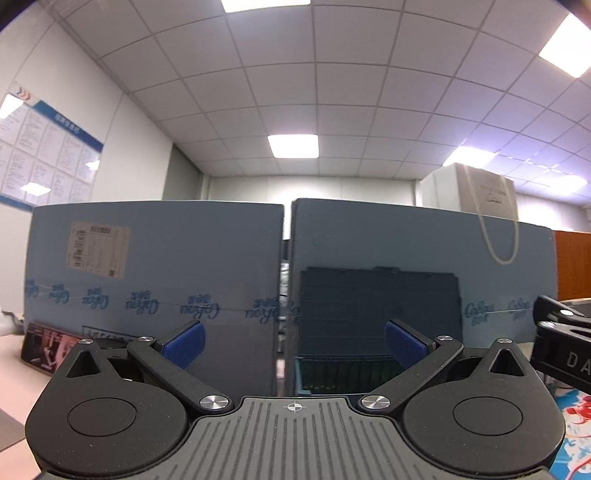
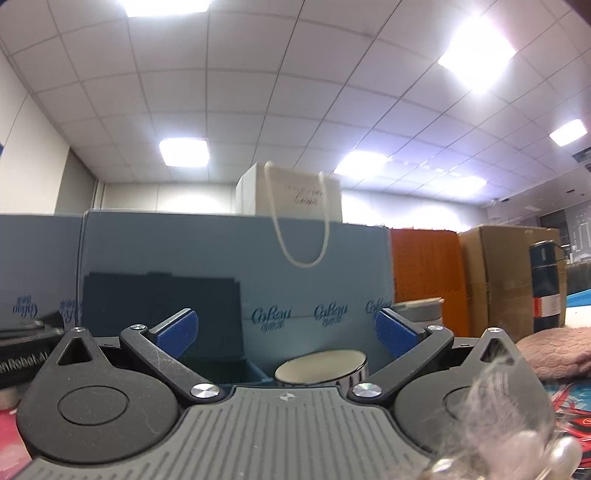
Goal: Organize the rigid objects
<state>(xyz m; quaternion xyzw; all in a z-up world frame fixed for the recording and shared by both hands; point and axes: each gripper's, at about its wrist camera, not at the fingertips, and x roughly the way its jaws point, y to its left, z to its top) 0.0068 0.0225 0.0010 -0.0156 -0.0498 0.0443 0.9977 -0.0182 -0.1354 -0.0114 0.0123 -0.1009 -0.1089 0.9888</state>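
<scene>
Behind table (image 1: 14, 354): blue boards (image 1: 155, 266).

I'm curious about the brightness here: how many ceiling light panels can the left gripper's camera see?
4: one at the top edge, one at the upper right, one in the centre, one lower right. Paler glowing patches at the far right may be more panels or reflections.

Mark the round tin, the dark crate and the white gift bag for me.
round tin (image 2: 320, 363): right wrist view, cream lid top.
dark crate (image 1: 380, 302): left wrist view, raised back panel.
white gift bag (image 2: 295, 195): right wrist view, printed front face.
</scene>
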